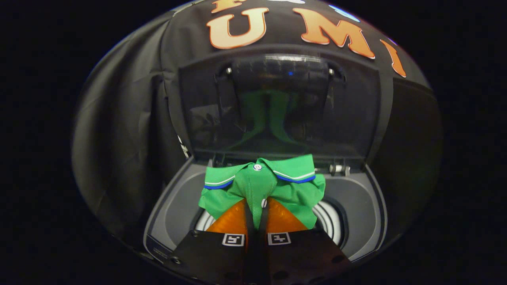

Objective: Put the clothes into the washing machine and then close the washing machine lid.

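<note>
Your tool [256, 215] pinches the shirt [261, 186] over the washer [174, 206] drum; dropping it in and closing the lid [356, 107] remain.

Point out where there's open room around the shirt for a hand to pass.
Bare grey rim left of the green shirt and right of it, out to the tub opening. Crowded in the middle: the gripper is shut on the shirt, with the raised lid close behind.
</note>
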